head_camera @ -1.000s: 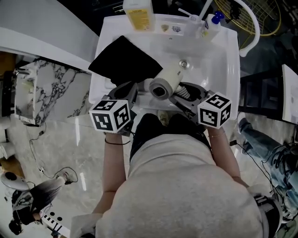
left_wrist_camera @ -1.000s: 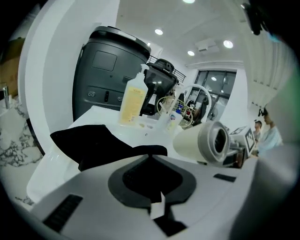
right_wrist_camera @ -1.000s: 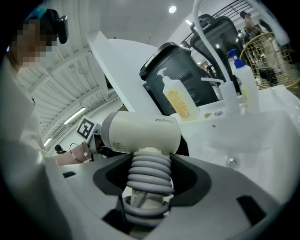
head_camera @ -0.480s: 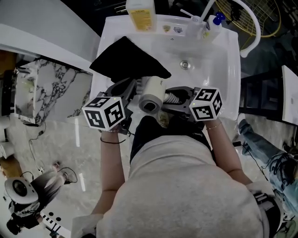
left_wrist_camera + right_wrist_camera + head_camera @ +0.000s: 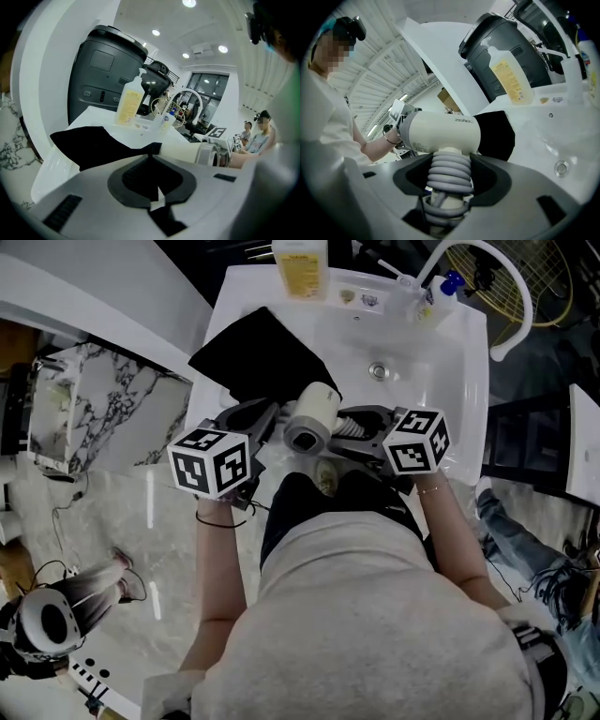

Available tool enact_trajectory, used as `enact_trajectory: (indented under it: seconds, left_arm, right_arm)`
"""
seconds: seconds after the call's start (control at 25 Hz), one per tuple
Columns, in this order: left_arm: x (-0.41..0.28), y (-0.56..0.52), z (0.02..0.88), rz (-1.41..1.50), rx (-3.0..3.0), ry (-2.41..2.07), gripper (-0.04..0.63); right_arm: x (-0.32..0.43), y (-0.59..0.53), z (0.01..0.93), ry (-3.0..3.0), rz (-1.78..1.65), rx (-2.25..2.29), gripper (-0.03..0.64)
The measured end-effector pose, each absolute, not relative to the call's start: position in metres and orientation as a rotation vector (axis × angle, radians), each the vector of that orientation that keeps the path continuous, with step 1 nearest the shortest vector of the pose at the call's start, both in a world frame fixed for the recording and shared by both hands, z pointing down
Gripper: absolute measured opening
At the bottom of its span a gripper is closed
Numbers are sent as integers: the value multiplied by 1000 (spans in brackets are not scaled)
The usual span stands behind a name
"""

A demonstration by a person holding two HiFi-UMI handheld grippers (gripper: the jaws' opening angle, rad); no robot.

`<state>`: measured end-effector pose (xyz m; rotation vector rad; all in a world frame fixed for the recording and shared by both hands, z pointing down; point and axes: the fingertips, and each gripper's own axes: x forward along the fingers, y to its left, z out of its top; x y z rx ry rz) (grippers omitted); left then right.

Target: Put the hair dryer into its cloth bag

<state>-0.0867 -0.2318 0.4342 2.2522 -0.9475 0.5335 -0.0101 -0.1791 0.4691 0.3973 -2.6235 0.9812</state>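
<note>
The black cloth bag (image 5: 262, 357) lies over the left side of the white sink (image 5: 459, 381). My left gripper (image 5: 265, 416) is shut on the bag's near edge; in the left gripper view the cloth (image 5: 89, 145) runs right up to the closed jaw tips (image 5: 151, 157). The cream hair dryer (image 5: 312, 415) hangs above the sink's front rim. My right gripper (image 5: 353, 424) is shut on its handle, which is wrapped in grey cord (image 5: 450, 171). The barrel (image 5: 440, 132) lies crosswise, its front end against the bag (image 5: 496, 133).
A yellow soap bottle (image 5: 302, 266) stands at the sink's back edge, with small bottles (image 5: 441, 292) and a white arched faucet (image 5: 487, 268) at the back right. The drain (image 5: 379, 371) sits mid-basin. A marble counter (image 5: 84, 418) lies to the left. A person stands at lower left.
The right gripper has carried the dryer left and turned it, so the barrel now sits at the bag's edge. The left gripper has stayed on the bag.
</note>
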Motion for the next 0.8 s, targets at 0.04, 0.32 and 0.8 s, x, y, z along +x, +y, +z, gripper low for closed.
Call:
enact_trajectory:
  seconds: [0.04,0.32,0.8]
  left_arm:
    - [-88,-231,435,532,2246,-947,20]
    - [-88,-224,440,581,2273,-882,24]
    - [-97,-229,440,549,2251,-900,15]
  right_arm:
    - [-12,-178,470,-2618,980,393,238]
    - [-19,-178,473,-2601,918,378,238]
    - [-26,-175,484,-2559,923,306,238]
